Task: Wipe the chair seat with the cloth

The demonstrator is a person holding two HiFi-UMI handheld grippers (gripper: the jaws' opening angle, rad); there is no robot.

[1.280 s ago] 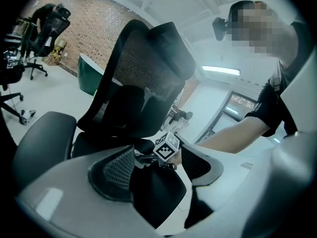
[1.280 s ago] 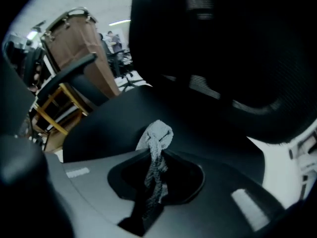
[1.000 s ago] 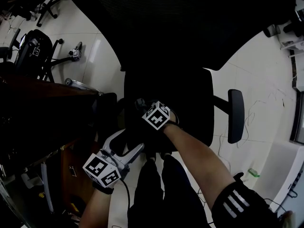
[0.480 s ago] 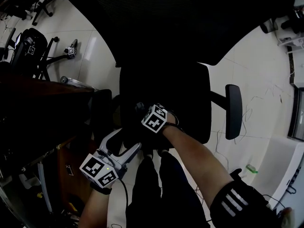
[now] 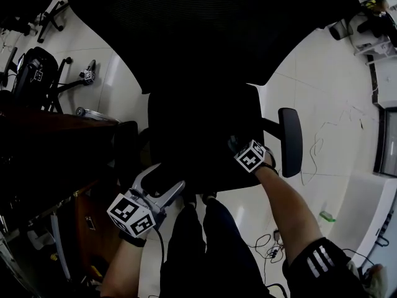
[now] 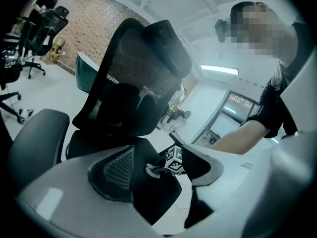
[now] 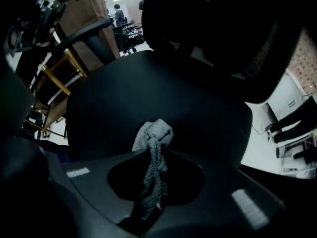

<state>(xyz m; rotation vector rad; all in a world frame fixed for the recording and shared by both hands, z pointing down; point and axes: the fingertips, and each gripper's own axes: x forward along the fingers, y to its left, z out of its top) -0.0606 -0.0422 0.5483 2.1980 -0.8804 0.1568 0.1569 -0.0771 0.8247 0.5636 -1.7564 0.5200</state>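
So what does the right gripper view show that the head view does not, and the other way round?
Only the right gripper view: the right gripper shut on the grey cloth, whose bunched end rests on the chair seat. Only the head view: the left gripper, open, at the seat's front left corner. Both: the black chair seat itself.
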